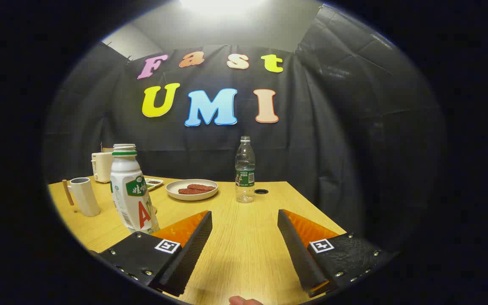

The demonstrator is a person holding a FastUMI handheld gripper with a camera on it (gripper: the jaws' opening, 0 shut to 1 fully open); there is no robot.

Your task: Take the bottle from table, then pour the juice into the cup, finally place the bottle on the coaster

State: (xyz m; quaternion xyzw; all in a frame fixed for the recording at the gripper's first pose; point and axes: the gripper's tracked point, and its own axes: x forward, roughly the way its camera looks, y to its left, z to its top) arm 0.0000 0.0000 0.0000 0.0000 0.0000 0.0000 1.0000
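My claw (244, 222) gapes wide and empty over the surface (244, 250), the white juice bottle (131, 190) standing uncapped at ten o'clock beside the left finger; I judge it top-heavy, smooth plastic, best gripped mid-body.

The white bottle (131, 190) with a green neck ring and no cap stands upright on the wooden surface (244, 237), just beside the outer side of the left finger of the wide-open gripper (244, 220), not between the fingers. The pale cup (84, 195) with a wooden handle stands upright nearby, beyond the bottle on its far side from the fingers.
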